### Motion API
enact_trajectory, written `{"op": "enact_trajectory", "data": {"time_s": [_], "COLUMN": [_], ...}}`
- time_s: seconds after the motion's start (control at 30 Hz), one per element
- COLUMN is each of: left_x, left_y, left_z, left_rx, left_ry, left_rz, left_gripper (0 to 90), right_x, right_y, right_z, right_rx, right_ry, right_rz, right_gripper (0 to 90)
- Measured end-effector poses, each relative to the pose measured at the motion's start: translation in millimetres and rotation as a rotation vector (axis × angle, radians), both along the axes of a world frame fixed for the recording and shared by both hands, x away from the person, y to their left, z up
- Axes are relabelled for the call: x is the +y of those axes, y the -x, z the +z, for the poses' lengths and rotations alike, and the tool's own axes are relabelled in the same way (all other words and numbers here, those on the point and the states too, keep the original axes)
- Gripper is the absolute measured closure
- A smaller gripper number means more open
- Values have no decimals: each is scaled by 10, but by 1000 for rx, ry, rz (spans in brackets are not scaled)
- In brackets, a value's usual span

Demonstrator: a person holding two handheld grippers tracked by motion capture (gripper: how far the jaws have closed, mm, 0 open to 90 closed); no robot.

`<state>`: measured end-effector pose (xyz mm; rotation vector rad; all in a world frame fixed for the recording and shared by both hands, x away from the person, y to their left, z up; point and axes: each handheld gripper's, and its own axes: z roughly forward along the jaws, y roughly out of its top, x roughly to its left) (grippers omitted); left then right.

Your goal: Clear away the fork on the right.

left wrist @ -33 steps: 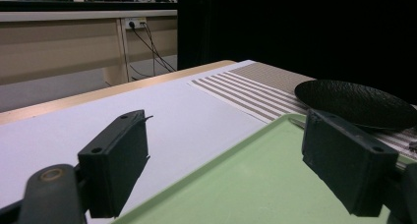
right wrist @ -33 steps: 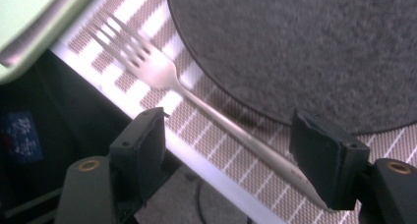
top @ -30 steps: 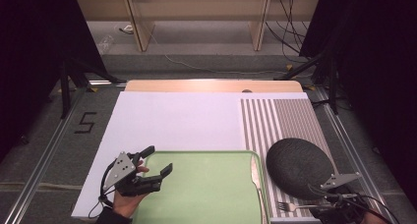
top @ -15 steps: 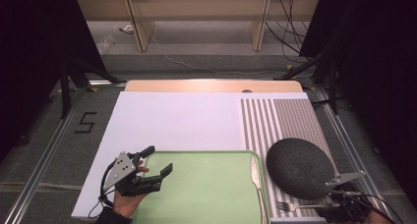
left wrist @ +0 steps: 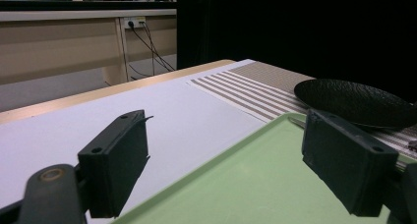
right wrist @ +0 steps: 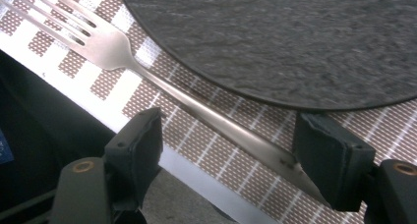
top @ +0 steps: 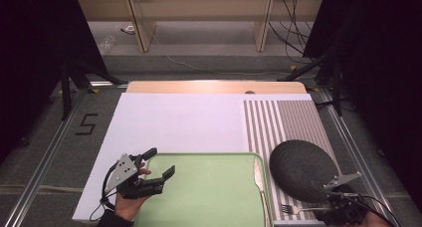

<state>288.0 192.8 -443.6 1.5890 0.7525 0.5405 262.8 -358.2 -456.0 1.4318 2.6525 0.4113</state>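
Dark surroundings frame a white table (top: 174,122) carrying a striped placemat (top: 283,120), a black plate (top: 301,167) and a green tray (top: 209,192) with a knife (top: 259,179) at its right rim. My right tool (right wrist: 231,155) stands with jaws apart astride the fork (right wrist: 162,84), which lies flat on the placemat just beside the plate's near edge; neither pad presses the handle, so no grip is made. My left tool (top: 157,172), jaws likewise apart and empty, hovers over the tray's left corner, apparently waiting.
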Motion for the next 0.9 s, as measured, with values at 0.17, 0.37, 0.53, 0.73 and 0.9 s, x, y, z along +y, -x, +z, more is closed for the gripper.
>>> {"op": "enact_trajectory", "data": {"time_s": [0.17, 0.37, 0.53, 0.73, 0.9], "left_x": [1, 0, 0, 0, -1], "left_y": [-1, -1, -2, -4, -6], "left_z": [0, 0, -2, -3, -4], "left_rx": [0, 0, 1, 2, 3], "left_ry": [1, 1, 0, 0, 0], "left_rz": [1, 1, 2, 2, 2], "left_gripper": [174, 174, 175, 175, 175], "right_x": [35, 90, 139, 197, 258], "right_y": [-7, 14, 29, 47, 52], "right_z": [-21, -16, -4, 3, 14], "right_rx": [12, 18, 14, 4, 5], "right_ry": [5, 24, 55, 119, 154], "right_rz": [13, 32, 60, 83, 133], "right_gripper": [306, 361, 448, 542, 612]}}
